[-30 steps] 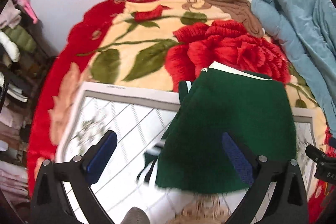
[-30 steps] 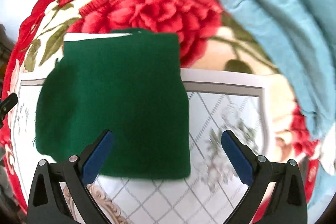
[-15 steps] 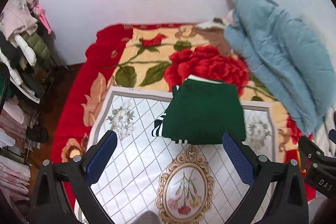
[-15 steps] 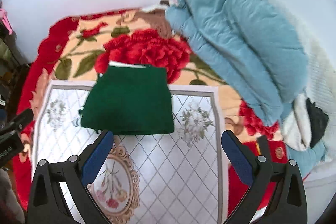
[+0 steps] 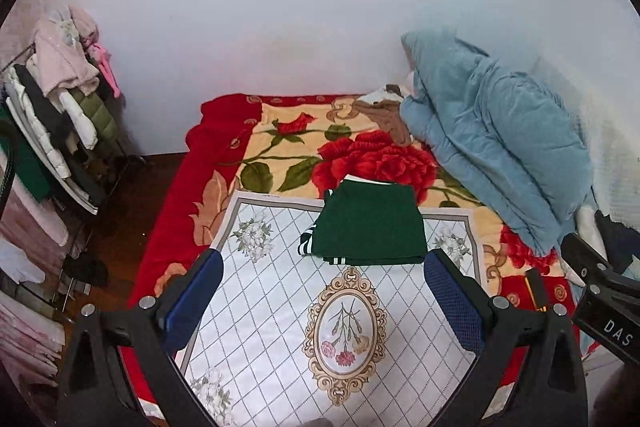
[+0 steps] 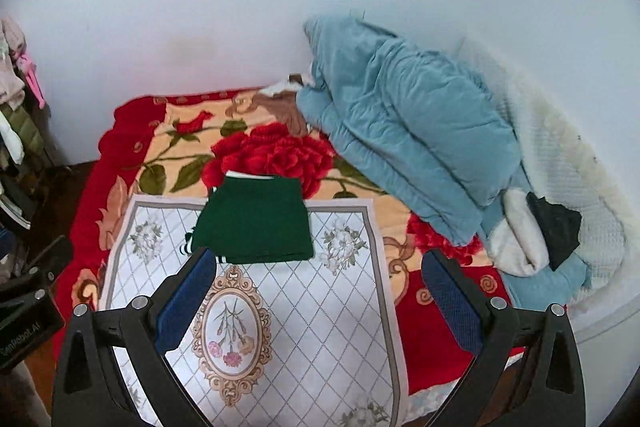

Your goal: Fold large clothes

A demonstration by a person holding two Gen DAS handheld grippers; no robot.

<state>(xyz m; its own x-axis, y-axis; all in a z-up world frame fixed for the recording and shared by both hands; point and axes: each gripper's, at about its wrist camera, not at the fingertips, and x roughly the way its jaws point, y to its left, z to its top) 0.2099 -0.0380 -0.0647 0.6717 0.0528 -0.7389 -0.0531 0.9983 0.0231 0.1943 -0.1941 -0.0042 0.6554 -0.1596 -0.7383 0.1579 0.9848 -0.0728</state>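
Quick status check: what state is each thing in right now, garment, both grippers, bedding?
green garment: folded into a flat rectangle, lying on the white mat
left gripper: open, holding nothing
right gripper: open, holding nothing
blue quilt: bunched up in a heap against the wall

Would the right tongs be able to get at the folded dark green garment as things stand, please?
Probably yes: the right tongs are open and empty, and only bare white patterned cloth lies before the folded dark green garment.
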